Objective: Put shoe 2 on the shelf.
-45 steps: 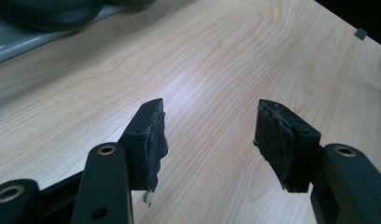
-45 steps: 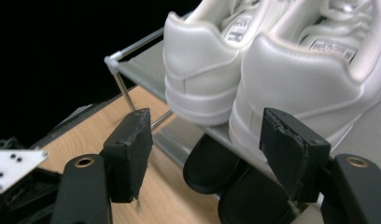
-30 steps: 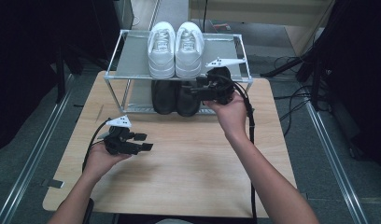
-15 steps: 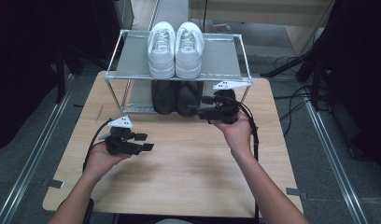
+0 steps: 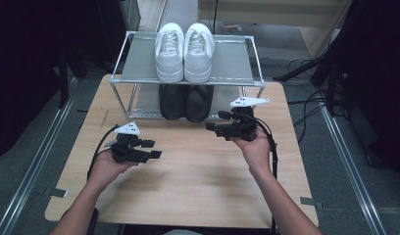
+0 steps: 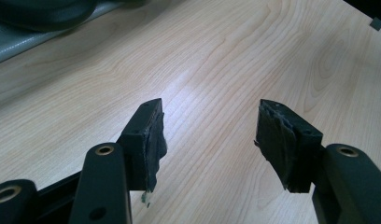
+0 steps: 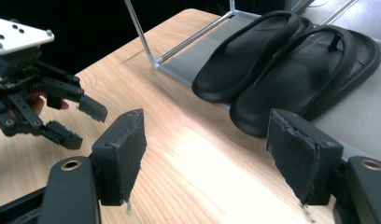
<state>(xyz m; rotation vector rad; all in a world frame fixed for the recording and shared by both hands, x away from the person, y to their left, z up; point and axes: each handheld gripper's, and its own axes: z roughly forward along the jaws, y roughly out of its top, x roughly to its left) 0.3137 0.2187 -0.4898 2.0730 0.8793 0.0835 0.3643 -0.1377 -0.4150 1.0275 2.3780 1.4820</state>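
Right gripper [image 5: 213, 121] spread wide, jaws just opened, nothing between; pair of black rubber flip-flops [image 5: 185, 102] on lower rack shelf lies just beyond, toes pointed away; left gripper [image 5: 151, 149] released, farther off.

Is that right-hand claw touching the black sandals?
Apart. In the right gripper view, bare wood shows between the open right gripper and the black sandals; nothing sits between its pads.

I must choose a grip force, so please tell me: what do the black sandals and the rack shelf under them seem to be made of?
The black sandals look like moulded rubber or foam: matte, smooth, one-piece soles with soft highlights. The lower shelf looks like grey fabric or plastic sheet, dull and slightly textured, held in a thin shiny metal frame. The exact materials stay uncertain.
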